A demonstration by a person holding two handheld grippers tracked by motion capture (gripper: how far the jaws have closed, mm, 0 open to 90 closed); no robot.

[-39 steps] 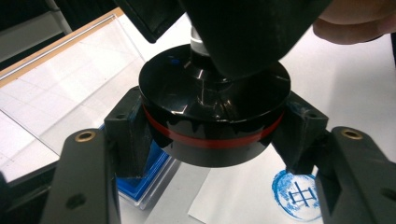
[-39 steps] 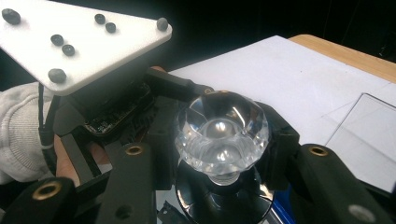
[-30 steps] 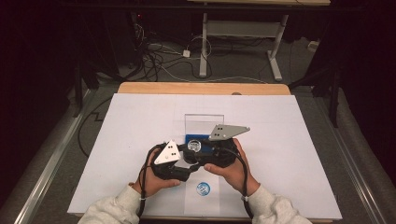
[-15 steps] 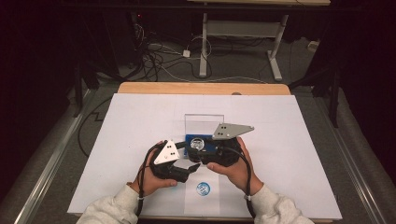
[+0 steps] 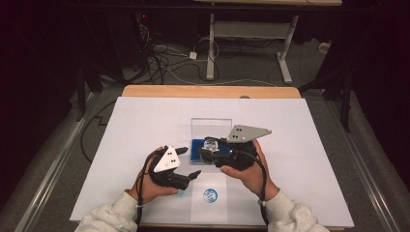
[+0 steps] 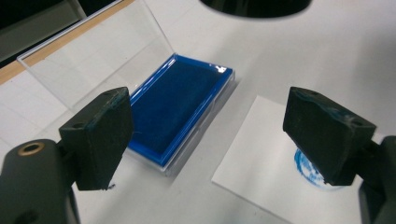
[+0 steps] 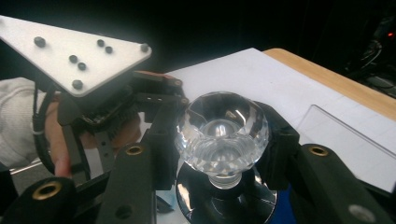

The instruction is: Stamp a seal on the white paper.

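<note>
Beside ink pad (image 6: pixel 175 111), stamped paper (image 6: pixel 266 175) lies.

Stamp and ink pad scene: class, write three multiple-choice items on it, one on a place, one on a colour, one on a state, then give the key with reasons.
1. Where does the round blue print lie?
A. on the paper slip near the table's front edge
B. inside the ink pad case
C. on the floor

2. What colour is the ink pad?
A. red
B. blue
C. green

3. How does the left gripper stand?
A. shut on the stamp
B. shut on the lid
C. open, holding nothing

Key: 1 A, the print sits on the paper slip. 2 B, the ink pad is blue under its raised clear lid. 3 C, the left gripper has just opened and is empty, while the right gripper grips the crystal-topped stamp.
</note>
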